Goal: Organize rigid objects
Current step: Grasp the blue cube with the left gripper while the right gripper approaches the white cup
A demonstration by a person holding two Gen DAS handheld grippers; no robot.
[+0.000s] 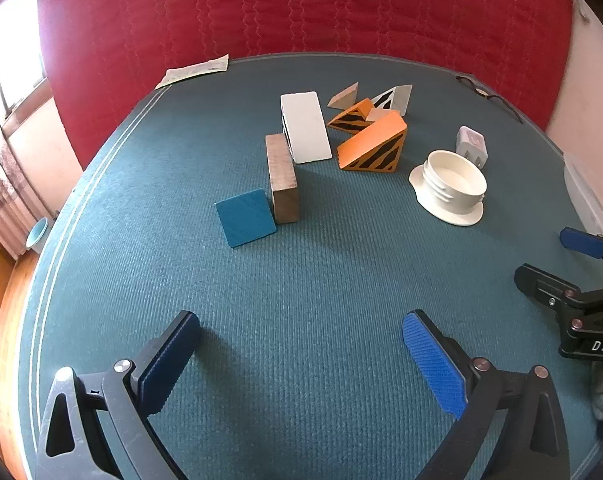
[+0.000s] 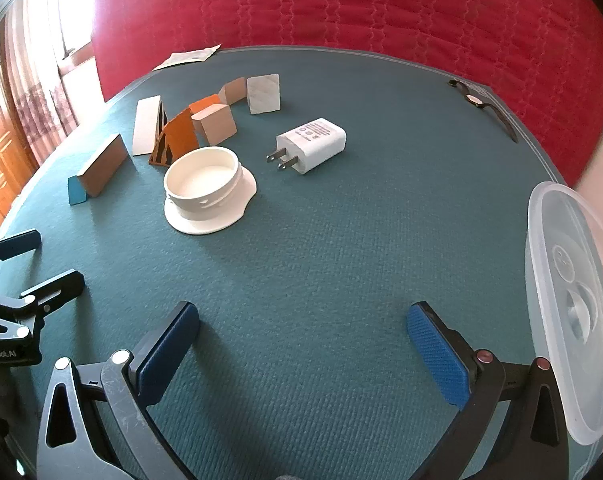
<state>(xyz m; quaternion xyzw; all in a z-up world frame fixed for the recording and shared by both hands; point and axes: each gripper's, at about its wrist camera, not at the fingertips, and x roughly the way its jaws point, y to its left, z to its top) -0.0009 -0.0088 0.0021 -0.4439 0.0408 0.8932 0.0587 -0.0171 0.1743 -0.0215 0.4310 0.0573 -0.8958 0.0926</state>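
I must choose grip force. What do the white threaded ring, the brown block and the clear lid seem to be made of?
White threaded ring: probably matte plastic, with moulded threads.
Brown block: apparently unfinished wood, grain visible.
Clear lid: likely thin plastic, translucent and glossy.

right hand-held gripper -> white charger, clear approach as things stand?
Probably yes. The right hand-held gripper is open, and only bare mat lies between it and the white charger. The cream threaded cap sits off to the left, apart from the charger.
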